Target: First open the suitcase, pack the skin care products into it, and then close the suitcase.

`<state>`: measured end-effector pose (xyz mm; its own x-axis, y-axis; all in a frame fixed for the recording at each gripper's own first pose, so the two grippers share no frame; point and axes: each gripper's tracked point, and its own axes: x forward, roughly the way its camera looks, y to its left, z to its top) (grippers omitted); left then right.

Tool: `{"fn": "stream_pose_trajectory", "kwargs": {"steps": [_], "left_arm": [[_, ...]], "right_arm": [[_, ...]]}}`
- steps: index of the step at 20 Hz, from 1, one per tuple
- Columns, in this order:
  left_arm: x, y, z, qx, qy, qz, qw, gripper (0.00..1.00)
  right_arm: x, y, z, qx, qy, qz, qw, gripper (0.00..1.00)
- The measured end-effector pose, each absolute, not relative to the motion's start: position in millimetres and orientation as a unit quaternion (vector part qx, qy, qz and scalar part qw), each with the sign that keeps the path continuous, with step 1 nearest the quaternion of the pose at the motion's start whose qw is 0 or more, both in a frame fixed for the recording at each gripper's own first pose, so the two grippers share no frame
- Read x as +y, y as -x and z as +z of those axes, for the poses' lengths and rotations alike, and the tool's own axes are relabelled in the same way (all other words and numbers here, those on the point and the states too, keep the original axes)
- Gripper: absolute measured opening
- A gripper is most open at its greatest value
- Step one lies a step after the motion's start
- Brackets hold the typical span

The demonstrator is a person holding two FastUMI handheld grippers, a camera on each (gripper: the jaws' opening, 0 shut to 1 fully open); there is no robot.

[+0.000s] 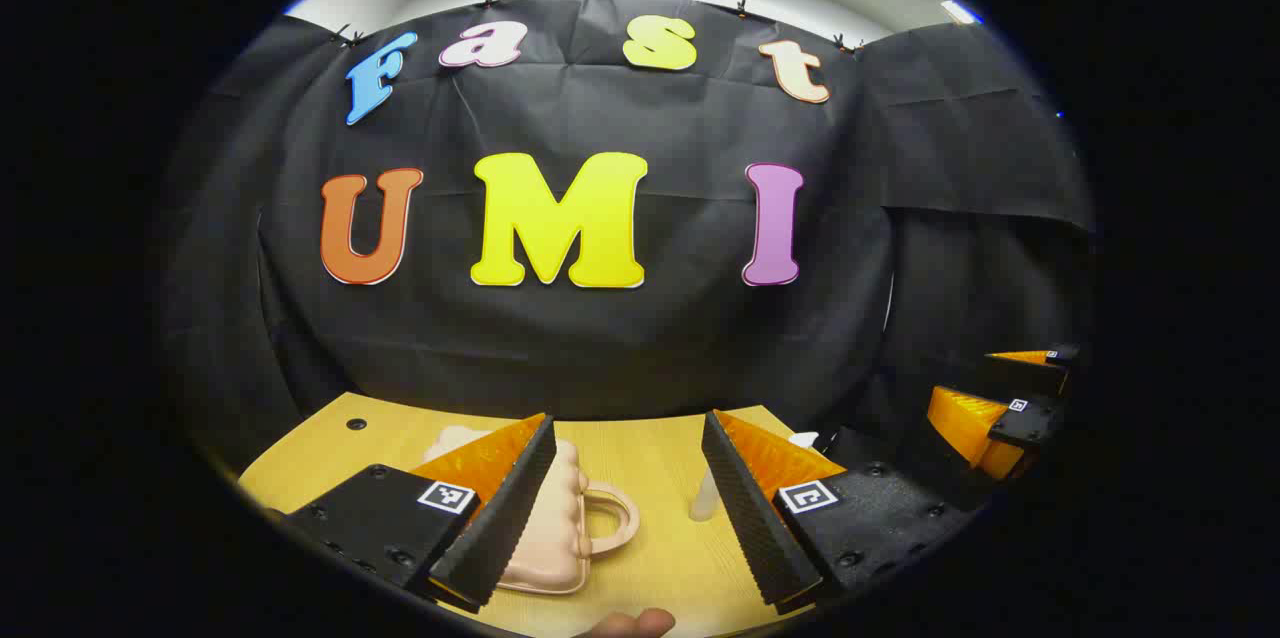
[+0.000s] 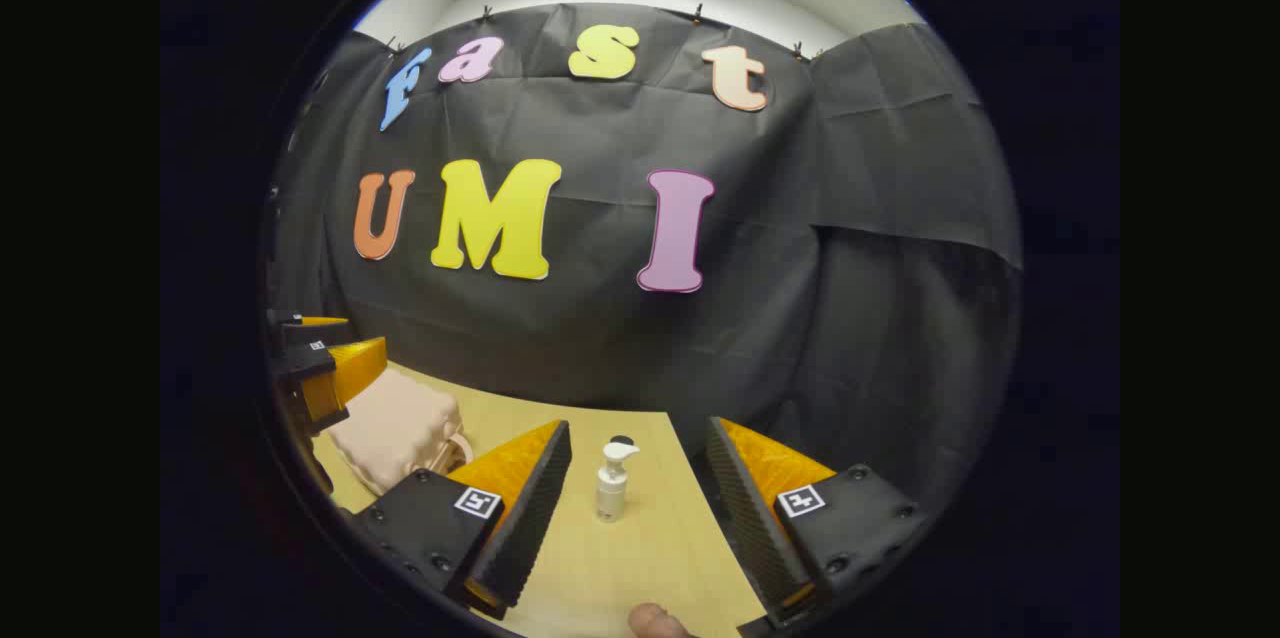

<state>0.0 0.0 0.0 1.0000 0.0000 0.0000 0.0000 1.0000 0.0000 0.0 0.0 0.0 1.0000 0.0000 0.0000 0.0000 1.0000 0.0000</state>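
Both our claws gape wide above the wooden tabletop (image 2: 640,558), left claw (image 1: 625,508) and right claw (image 2: 635,508). Our pale pink ribbed suitcase (image 1: 555,528) lies closed, handle rightward. Near it, between the right claw's fingers, stands a small white pump bottle (image 2: 612,483).

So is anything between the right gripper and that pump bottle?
Nothing visible. In the right gripper view the pump bottle stands upright on bare table, straight ahead of the open right gripper. The closed suitcase lies off to the left, apart from it.
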Motion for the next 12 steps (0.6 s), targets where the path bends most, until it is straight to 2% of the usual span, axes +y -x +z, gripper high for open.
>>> {"fn": "stream_pose_trajectory", "kwargs": {"steps": [12], "left_arm": [[18,0,-3,0.000,-0.001,0.044,0.999,0.94]], "right_arm": [[26,-20,16,-0.019,0.017,0.054,0.998,0.82]]}}
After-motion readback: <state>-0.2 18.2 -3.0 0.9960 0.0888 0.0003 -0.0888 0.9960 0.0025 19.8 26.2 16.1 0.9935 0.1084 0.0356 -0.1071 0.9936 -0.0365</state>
